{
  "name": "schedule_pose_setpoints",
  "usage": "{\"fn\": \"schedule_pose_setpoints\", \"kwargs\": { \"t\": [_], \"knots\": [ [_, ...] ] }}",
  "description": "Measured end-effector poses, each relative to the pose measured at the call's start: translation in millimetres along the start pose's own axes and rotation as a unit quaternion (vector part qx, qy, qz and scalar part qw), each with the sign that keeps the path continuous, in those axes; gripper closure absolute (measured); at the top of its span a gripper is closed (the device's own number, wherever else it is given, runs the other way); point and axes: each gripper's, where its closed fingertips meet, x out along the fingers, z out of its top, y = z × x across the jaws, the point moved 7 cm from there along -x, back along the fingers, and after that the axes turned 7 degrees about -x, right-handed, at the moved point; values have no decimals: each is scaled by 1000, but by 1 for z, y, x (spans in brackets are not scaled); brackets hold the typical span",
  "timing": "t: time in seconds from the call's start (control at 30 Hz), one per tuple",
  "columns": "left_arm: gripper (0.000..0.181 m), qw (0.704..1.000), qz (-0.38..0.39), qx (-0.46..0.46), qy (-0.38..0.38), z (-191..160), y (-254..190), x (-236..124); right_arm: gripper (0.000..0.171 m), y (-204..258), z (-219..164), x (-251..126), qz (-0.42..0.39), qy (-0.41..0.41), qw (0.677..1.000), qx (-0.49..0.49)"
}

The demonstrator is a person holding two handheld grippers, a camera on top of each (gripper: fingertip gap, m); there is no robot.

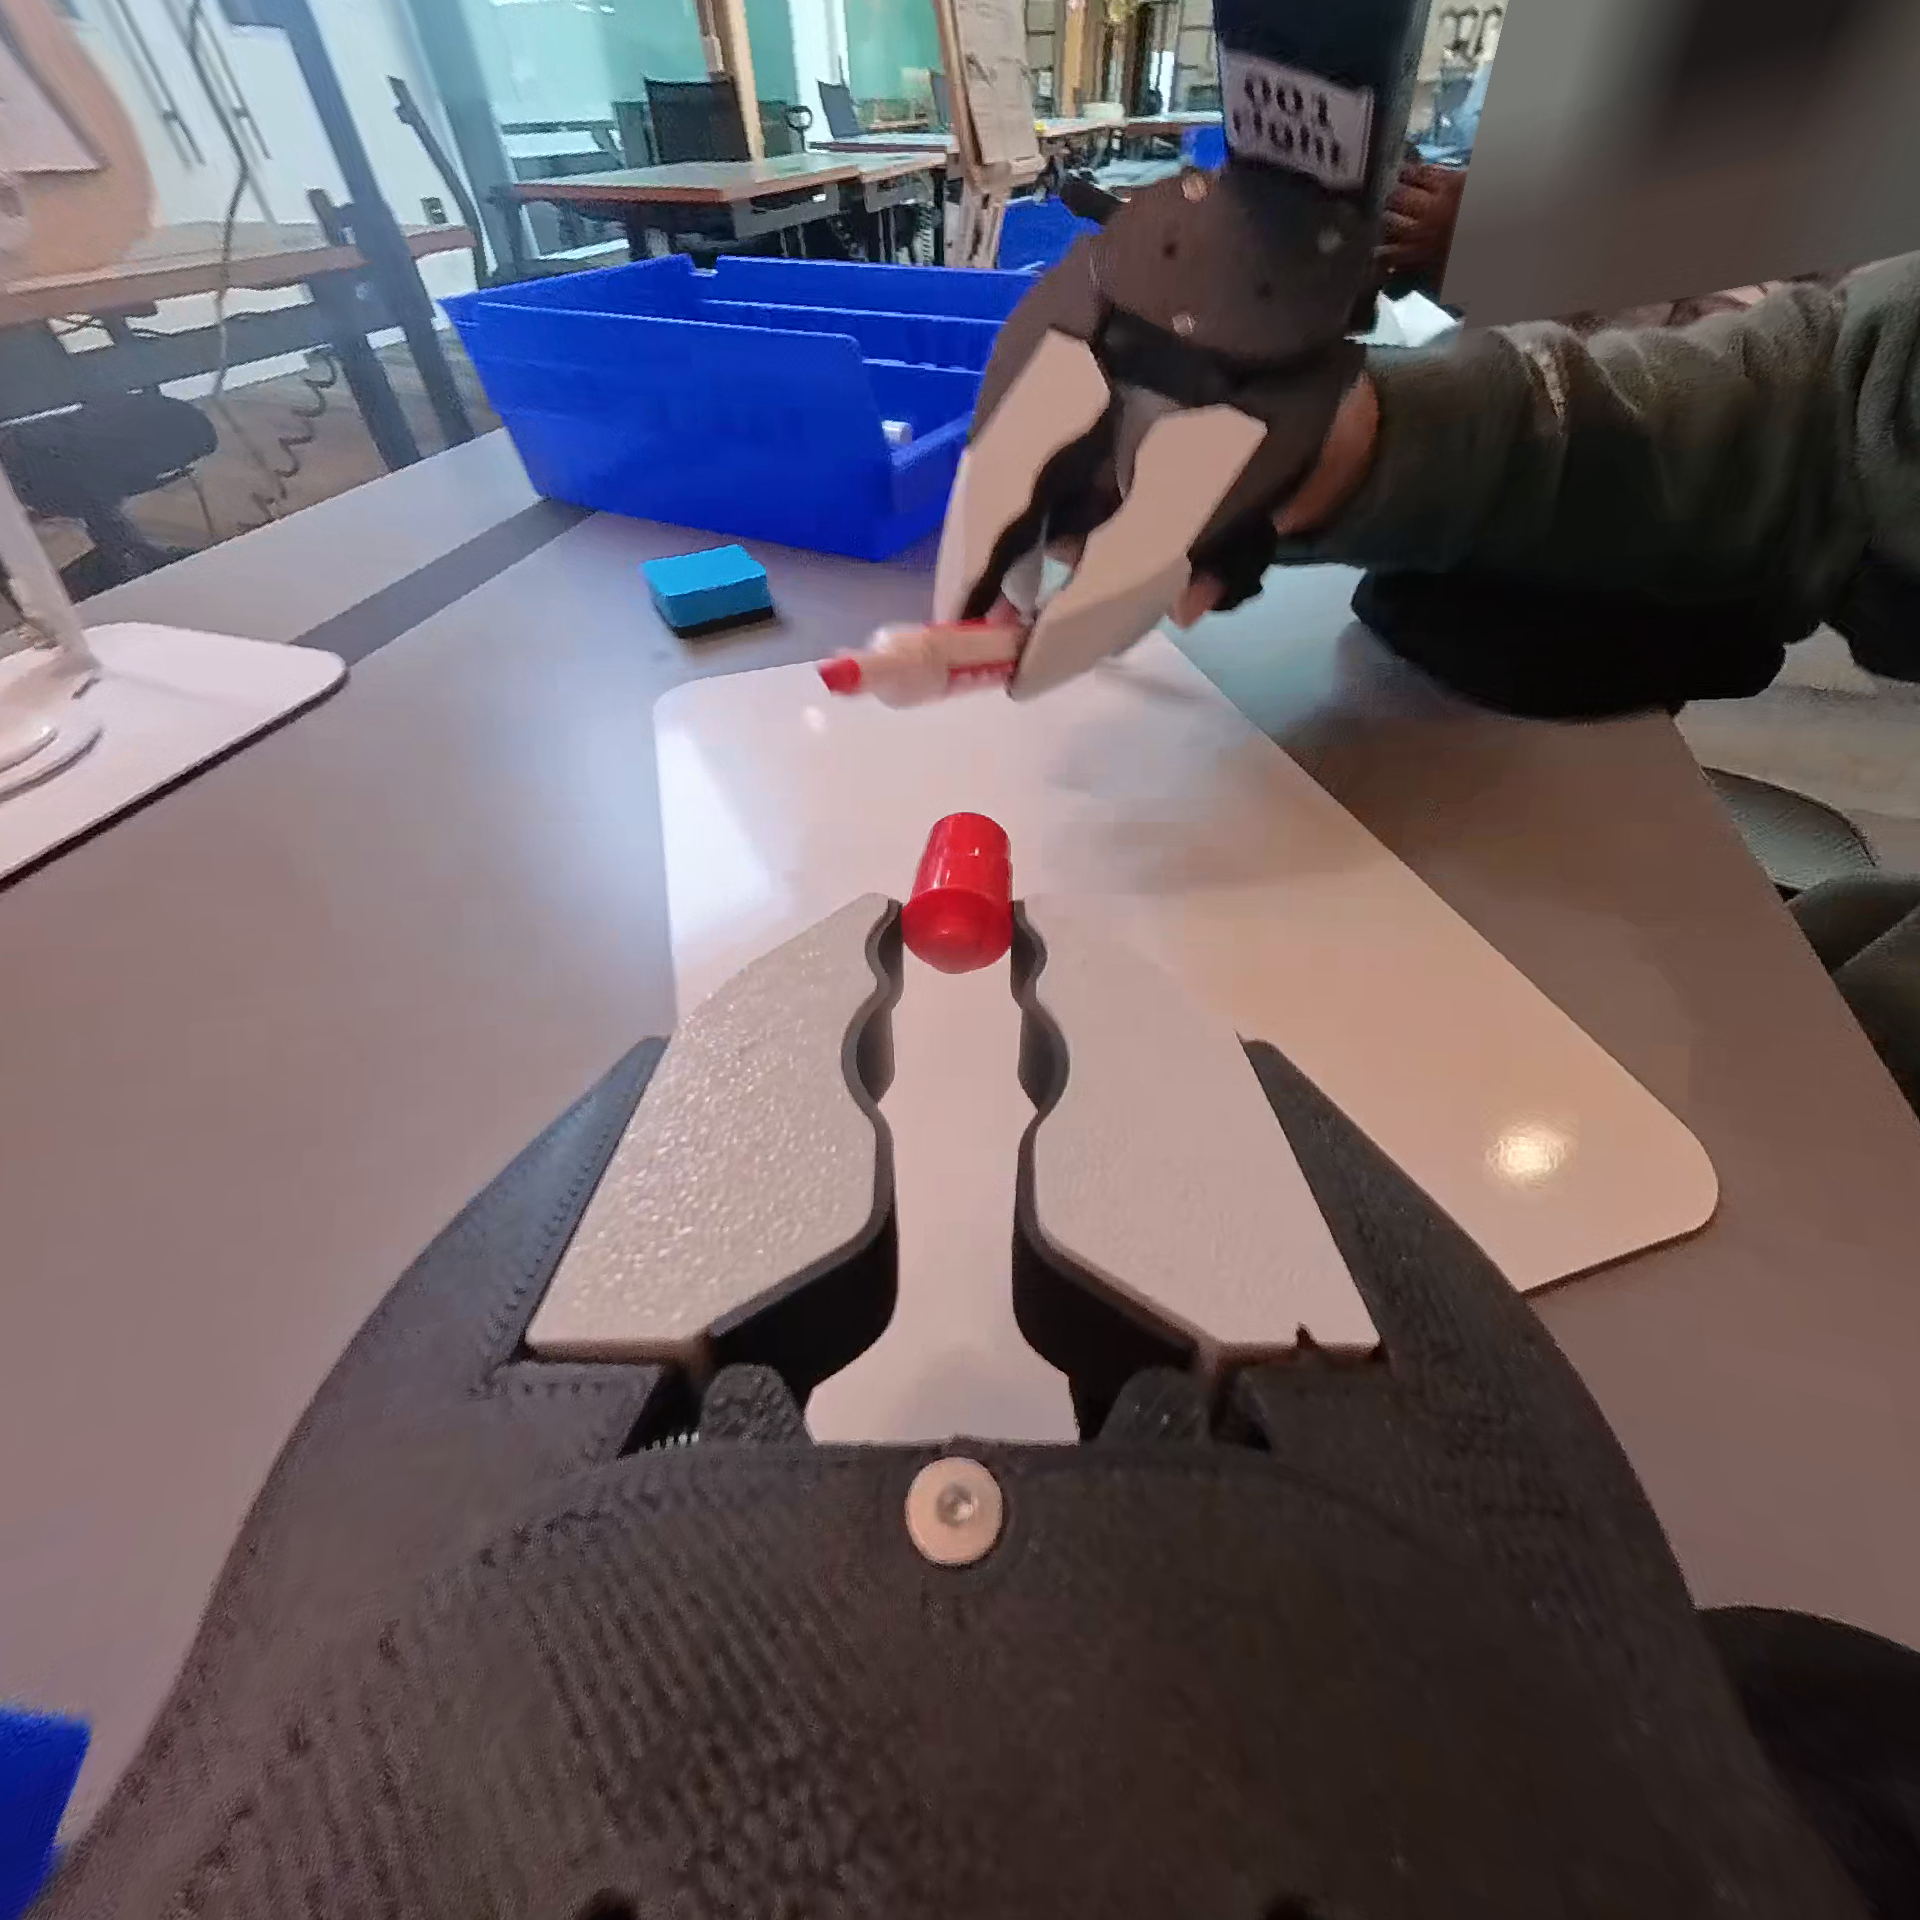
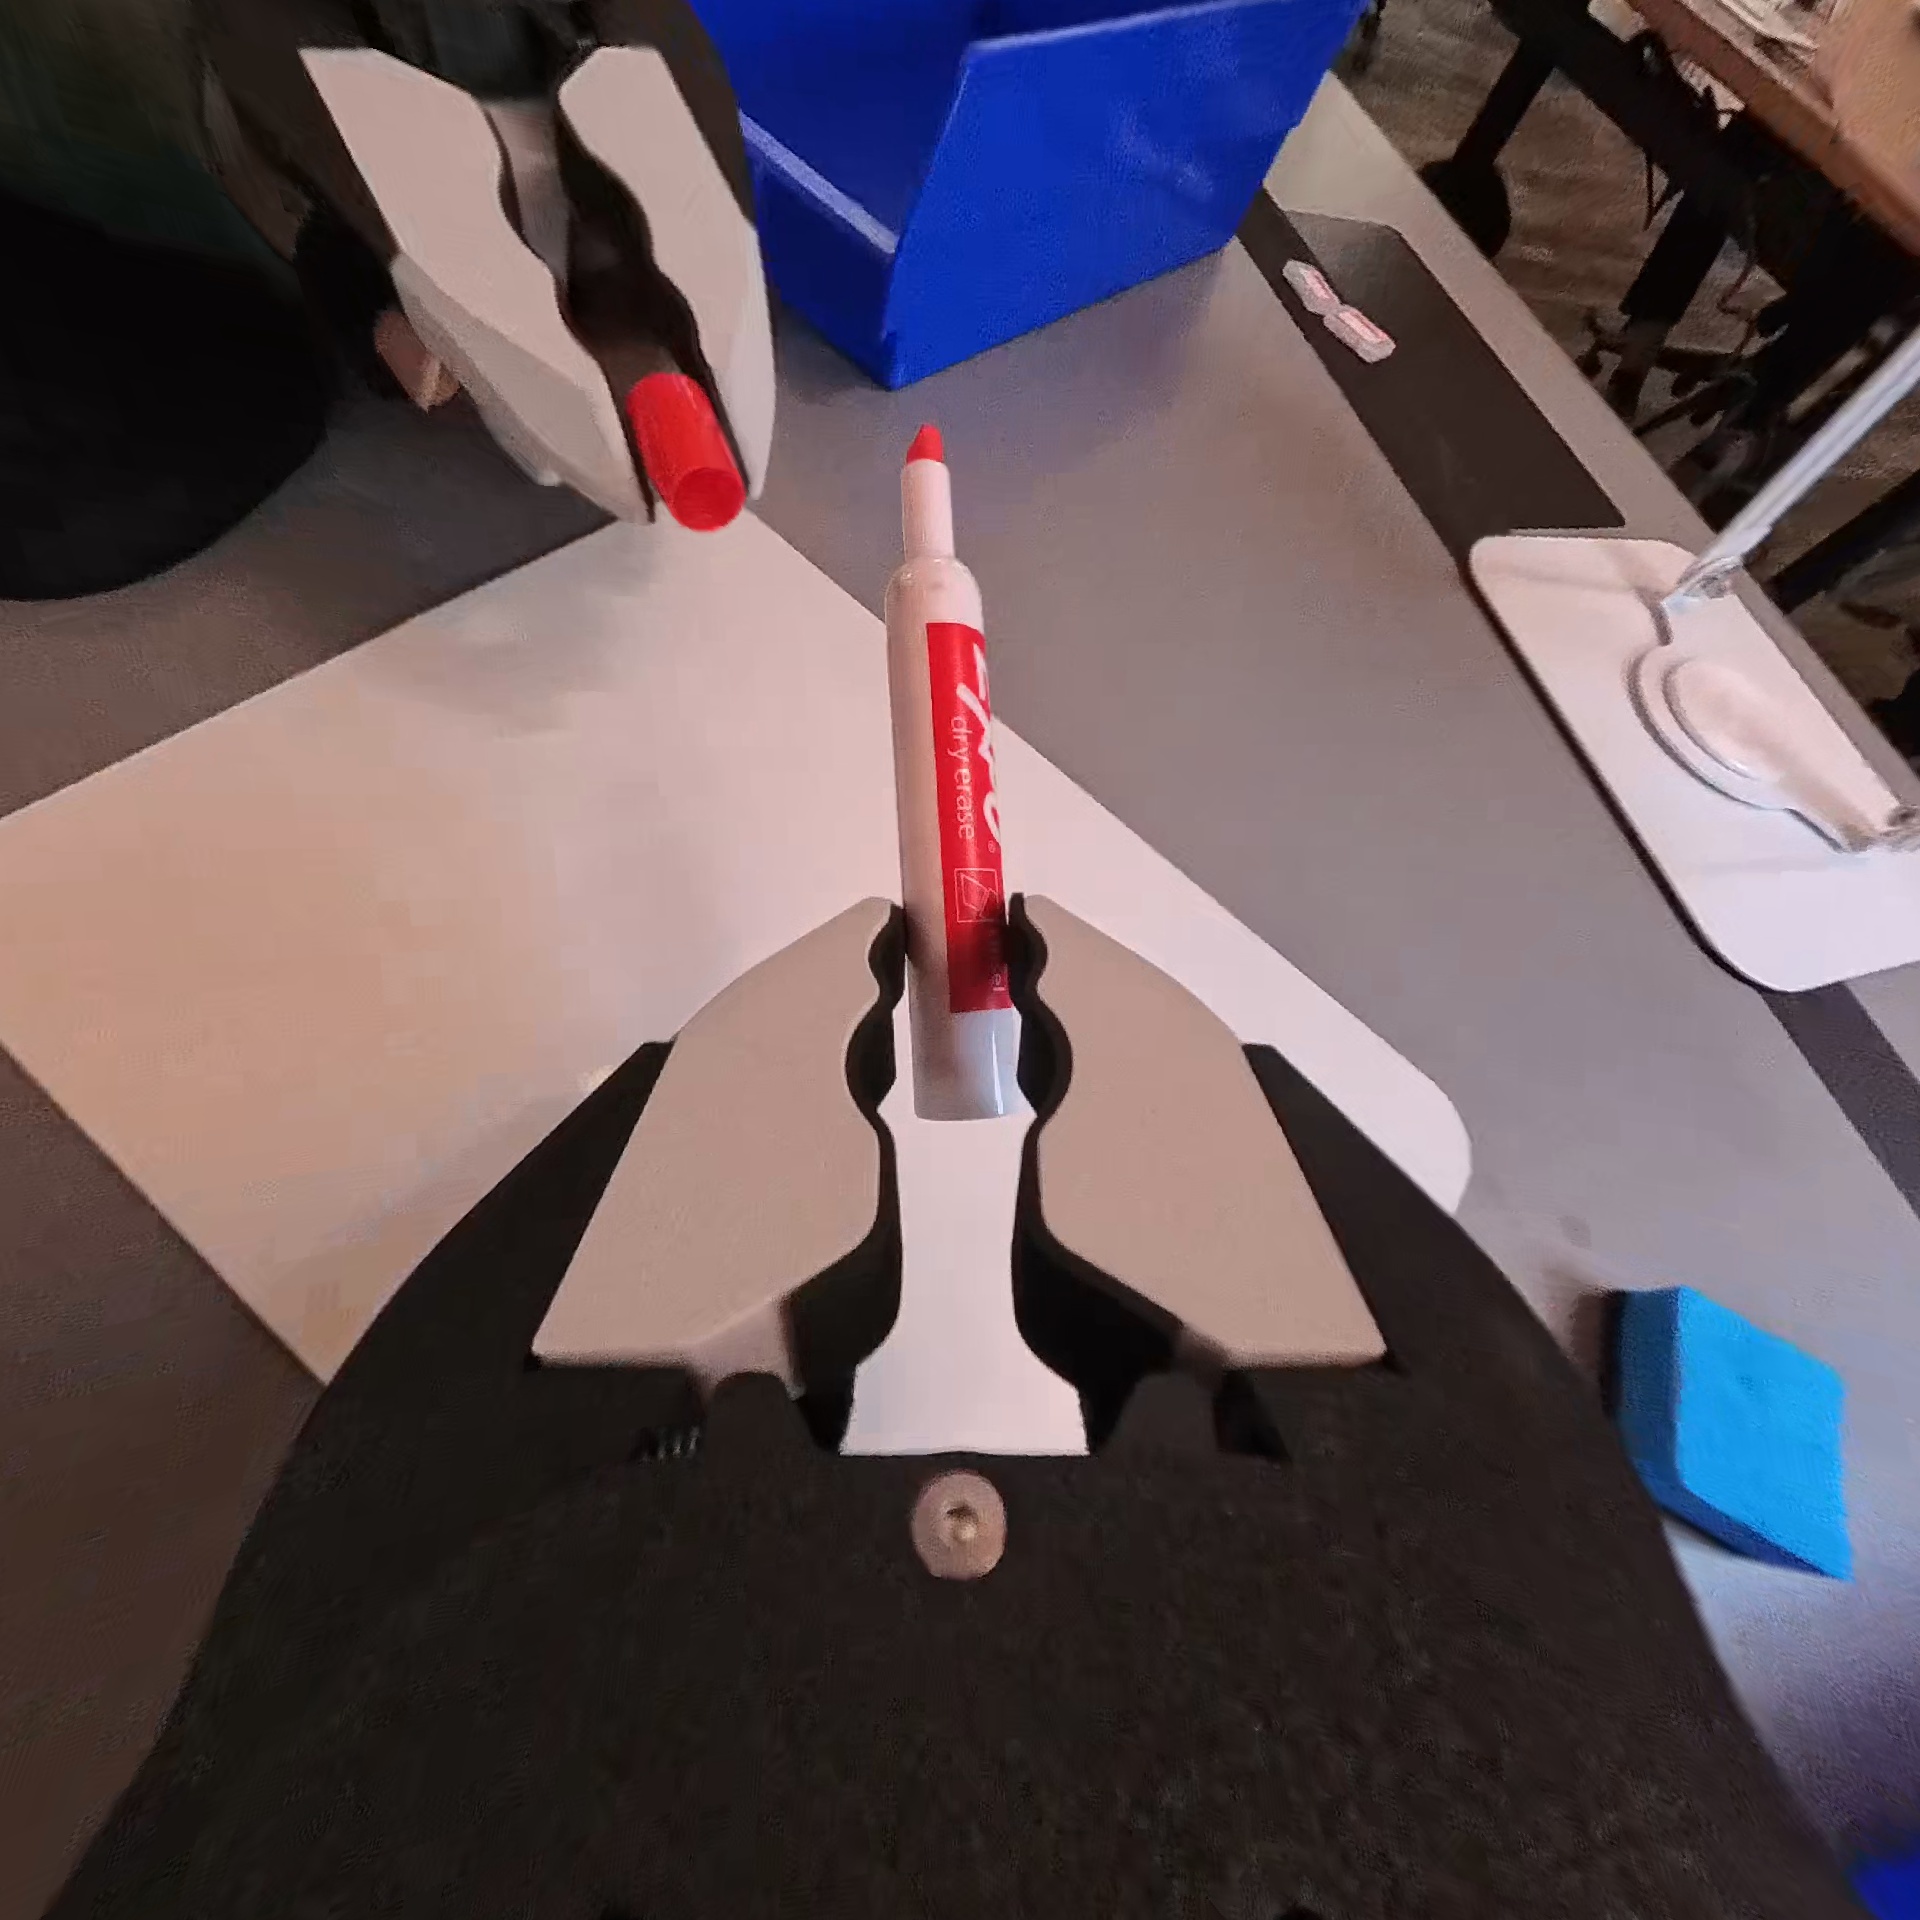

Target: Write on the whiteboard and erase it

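Closest to my left camera, the left gripper (image 1: 956, 920) pinches the red marker cap (image 1: 958, 894) between its fingertips, held over the near part of the whiteboard (image 1: 1351, 1039), which lies flat on the grey table (image 1: 364, 987). On my right camera, the right gripper (image 2: 956, 925) clamps the white barrel of the red marker (image 2: 951, 790), its bare red tip pointing away from me above the board's far edge. I see the cap and the marker are apart, each in its own gripper, with nothing drawn on the board's white surface. Beyond the board sits the blue eraser (image 1: 709, 587), resting on the table just past the board's far corner. Farther back stands a blue plastic bin (image 1: 727, 416). Off to the side I see a white monitor stand base (image 2: 1704, 769) on the table.
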Motion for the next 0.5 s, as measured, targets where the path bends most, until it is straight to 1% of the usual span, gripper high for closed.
{"fn": "schedule_pose_setpoints", "kwargs": {
  "t": [0.07,0.13,0.17,0.23,0.3,0.37,0.5],
  "knots": [
    [162,1000,6,-9,-2,-3,6,-7,152,8,-9,11,12,19,1000,-1],
    [162,1000,13,-4,10,-6,9,-9,152,14,-15,14,13,38,999,-22],
    [162,1000,19,3,21,-8,10,-9,152,15,-18,14,21,47,999,-15],
    [162,999,24,8,45,-13,11,-6,152,16,-17,12,32,37,999,4],
    [162,997,28,9,69,-17,10,-4,152,15,-17,8,37,45,998,6],
    [162,996,32,15,81,-18,10,-3,152,14,-18,4,29,46,999,1],
    [162,994,37,22,100,-18,13,-6,152,17,-18,2,38,39,999,3]
  ]
}}
